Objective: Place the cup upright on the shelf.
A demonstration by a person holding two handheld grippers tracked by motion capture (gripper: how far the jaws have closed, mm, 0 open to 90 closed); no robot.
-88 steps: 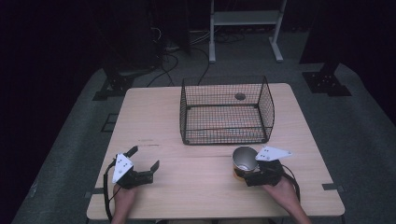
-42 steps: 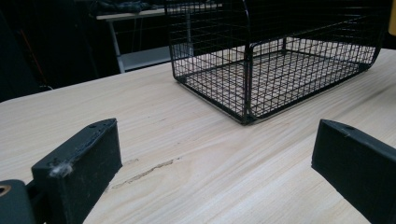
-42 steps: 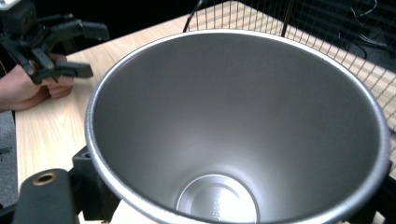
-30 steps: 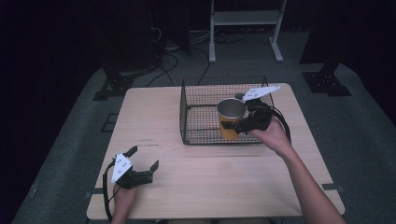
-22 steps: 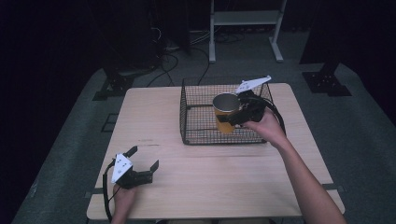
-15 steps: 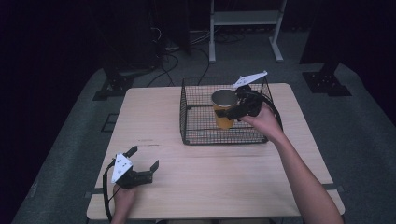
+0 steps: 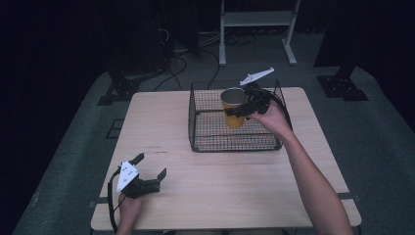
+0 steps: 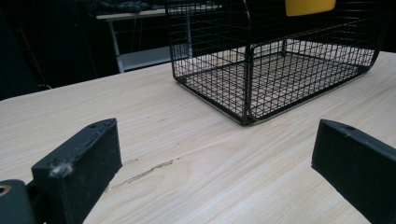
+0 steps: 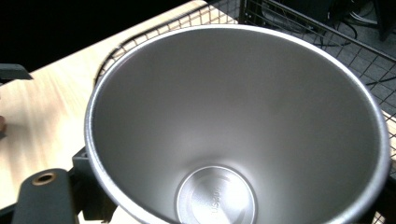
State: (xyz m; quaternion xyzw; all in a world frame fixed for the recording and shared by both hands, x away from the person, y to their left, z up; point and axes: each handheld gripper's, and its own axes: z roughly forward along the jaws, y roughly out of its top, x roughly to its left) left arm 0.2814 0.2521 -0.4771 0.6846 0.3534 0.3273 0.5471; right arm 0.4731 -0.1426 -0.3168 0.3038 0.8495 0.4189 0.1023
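Yellow cup over the basket

The right tool holds the cup, steel inside, above the basket; the left tool rests wide on the bench.

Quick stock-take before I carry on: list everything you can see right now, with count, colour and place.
cup: one, yellow outside, steel inside, held above the basket's back part, clear of its floor
wire basket: one, black, far half of the table
table: one, light wood, centre
white stand: one, on the floor behind the table
right gripper: one, black, shut on the cup over the basket
left gripper: one, black, open, near left of the table
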